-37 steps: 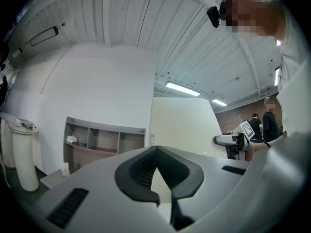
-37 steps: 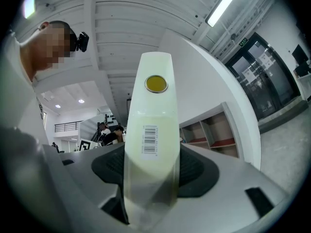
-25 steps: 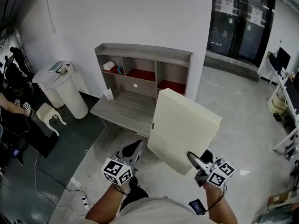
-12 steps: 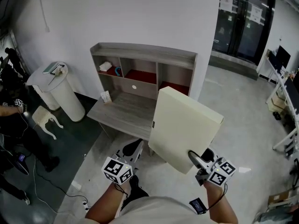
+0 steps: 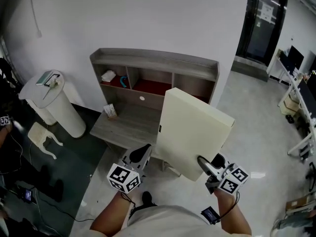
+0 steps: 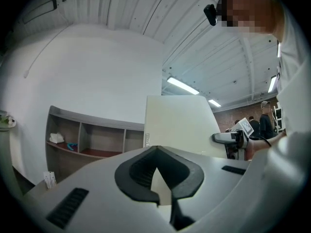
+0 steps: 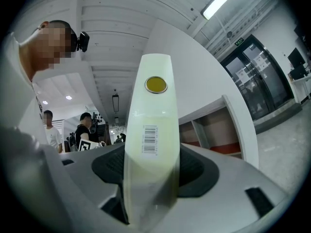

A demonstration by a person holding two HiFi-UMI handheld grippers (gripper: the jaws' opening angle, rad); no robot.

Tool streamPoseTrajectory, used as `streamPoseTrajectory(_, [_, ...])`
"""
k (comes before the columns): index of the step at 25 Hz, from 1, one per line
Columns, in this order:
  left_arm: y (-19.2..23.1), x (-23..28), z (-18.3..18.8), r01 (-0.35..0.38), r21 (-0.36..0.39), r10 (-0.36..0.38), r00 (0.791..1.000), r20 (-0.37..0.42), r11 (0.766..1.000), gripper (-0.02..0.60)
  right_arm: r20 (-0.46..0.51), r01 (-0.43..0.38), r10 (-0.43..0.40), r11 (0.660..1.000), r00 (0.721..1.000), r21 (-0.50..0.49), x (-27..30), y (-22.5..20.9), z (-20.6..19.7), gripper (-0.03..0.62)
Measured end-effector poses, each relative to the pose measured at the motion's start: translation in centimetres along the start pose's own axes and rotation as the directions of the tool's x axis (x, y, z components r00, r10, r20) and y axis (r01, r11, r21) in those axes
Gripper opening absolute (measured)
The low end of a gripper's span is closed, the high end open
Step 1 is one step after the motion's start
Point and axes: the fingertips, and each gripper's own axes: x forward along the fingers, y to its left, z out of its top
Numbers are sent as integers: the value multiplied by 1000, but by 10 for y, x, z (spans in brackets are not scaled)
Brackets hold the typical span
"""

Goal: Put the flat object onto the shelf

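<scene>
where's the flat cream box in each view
Head view: flat cream box centre, tilted, lower corner in the right tongs.
Left gripper view: centre-right, beyond the left tongs.
Right gripper view: edge-on at centre, clamped between the tongs.
Shared landmark: the grey shelf, behind the box in all three.

white wall [image 5: 148,14], pale grey floor [image 5: 256,117], darker patch [image 5: 74,152] at left. grey shelf unit [image 5: 153,58] against the wall, 3 cubbies, red-brown inside. white round pedestal [image 5: 59,110] left of it. dark glass doors [image 5: 259,23] far right. ceiling strip lights [image 6: 183,86].

Industrial lab hall: ribbed ceiling [image 6: 146,13], strip lights [image 6: 182,86], glass doors [image 5: 260,21].
</scene>
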Motion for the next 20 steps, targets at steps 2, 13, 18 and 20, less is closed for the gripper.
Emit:
streamPoseTrajectory(2, [25,4,2,18,-1,-18,1000,-1,1000,15,5,12,-12,1000,1000,0,26,1,-1,284])
streamPoseTrajectory(13, [161,10,17,92,-4,-92,996,-4,996,15,19,69,-69,998,997,-8,159,13,-12,284])
streamPoseTrajectory(18, [205,8,16,108,-9,-109,994,-15,994,15,20,72,-72,997,997,-7,203,18,-16,284])
streamPoseTrajectory(20, [217,9,16,108,-15,-108,994,-16,994,14,8,69,-69,998,998,-7,216,19,-19,284])
